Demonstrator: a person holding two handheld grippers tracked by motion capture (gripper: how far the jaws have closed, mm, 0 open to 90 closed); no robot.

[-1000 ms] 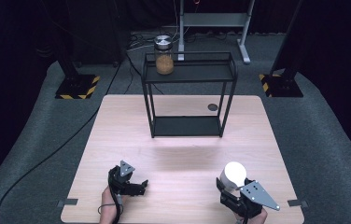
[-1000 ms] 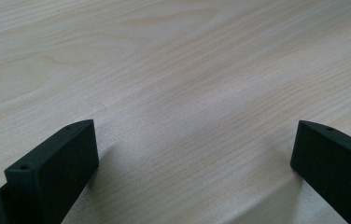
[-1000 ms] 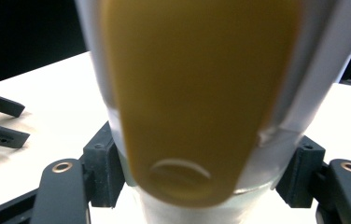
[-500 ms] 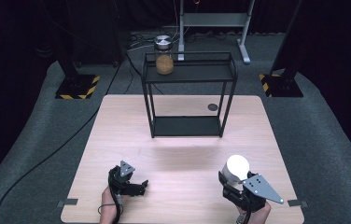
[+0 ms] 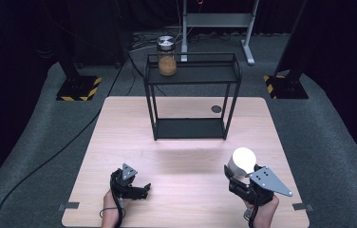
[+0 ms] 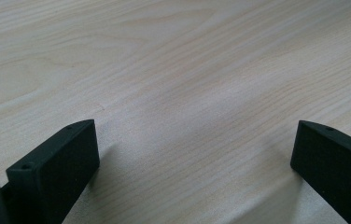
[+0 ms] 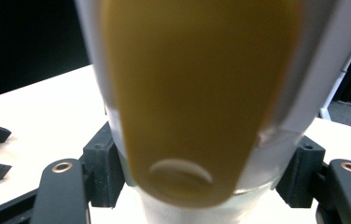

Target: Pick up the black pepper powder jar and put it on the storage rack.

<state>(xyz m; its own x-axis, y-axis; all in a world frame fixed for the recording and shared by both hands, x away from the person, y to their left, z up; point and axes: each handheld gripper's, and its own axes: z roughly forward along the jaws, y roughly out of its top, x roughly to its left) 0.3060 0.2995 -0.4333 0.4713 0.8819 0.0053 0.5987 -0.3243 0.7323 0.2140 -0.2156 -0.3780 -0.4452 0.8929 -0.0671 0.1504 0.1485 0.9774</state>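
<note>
The left gripper [image 5: 141, 190] rests at the table's [image 5: 181, 128] seven o'clock, jaws spread wide over bare wood with nothing between them. At five o'clock the right gripper [image 5: 233, 173] clamps a white cup [image 5: 242, 160]; up close [image 7: 201, 93] it looks translucent with a yellow-brown patch, squeezed from both sides. At twelve o'clock stands a black rack [image 5: 191, 95], a jar [image 5: 166, 56] on its top shelf's left end.
</note>
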